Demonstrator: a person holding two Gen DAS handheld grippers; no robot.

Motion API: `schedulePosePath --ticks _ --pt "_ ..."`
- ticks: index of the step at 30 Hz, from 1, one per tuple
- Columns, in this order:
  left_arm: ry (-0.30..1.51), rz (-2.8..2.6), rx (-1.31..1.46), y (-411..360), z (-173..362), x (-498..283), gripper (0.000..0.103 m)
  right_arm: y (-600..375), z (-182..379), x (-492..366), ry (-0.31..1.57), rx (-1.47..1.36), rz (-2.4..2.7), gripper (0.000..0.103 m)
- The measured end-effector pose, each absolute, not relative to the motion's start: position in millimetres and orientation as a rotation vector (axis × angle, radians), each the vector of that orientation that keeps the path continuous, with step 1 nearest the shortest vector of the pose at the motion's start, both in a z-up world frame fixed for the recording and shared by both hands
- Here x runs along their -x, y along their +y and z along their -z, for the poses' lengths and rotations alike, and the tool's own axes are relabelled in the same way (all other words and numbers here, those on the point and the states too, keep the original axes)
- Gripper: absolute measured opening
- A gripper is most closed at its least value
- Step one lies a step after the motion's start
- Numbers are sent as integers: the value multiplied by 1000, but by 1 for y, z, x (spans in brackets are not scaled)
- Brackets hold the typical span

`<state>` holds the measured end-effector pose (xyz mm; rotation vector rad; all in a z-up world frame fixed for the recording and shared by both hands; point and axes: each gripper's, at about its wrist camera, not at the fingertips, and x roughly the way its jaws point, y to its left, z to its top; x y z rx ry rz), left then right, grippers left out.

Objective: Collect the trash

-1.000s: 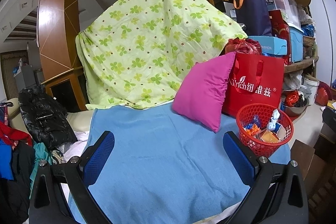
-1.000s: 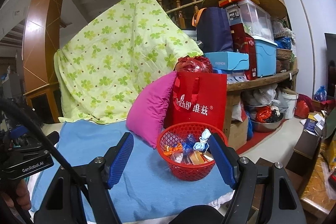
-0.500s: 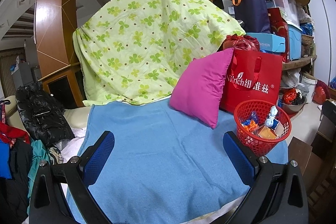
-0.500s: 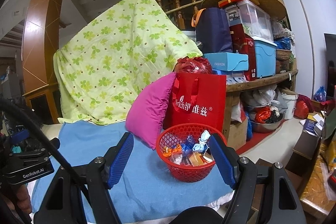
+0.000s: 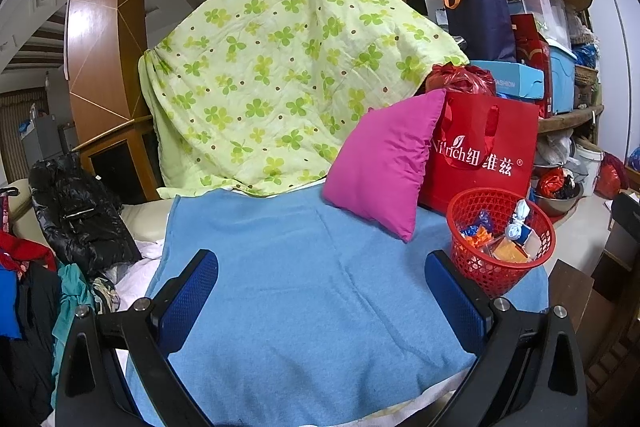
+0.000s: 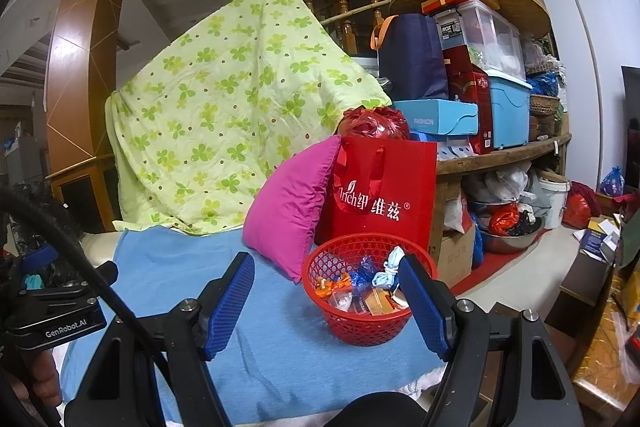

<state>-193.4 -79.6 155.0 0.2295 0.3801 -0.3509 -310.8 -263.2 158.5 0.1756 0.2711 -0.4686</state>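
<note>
Red mesh basket (image 6: 362, 301) holds wrappers (image 6: 360, 285), sits at right edge of blue blanket (image 5: 304, 291), beside pink pillow (image 5: 384, 159); placed as collection point, likely; left hand-held gripper (image 5: 320, 299) wide, empty; right hand-held gripper (image 6: 326, 303) wide, empty, framing basket.

Pink pillow (image 5: 380, 163) against red gift bag (image 5: 484, 155), on blue blanket (image 5: 312, 287)
</note>
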Motion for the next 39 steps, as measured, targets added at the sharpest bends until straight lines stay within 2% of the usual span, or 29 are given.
schedulePosePath --ticks 39 --pt "398 375 -240 -82 -147 196 103 -270 -146 310 289 -195 480 78"
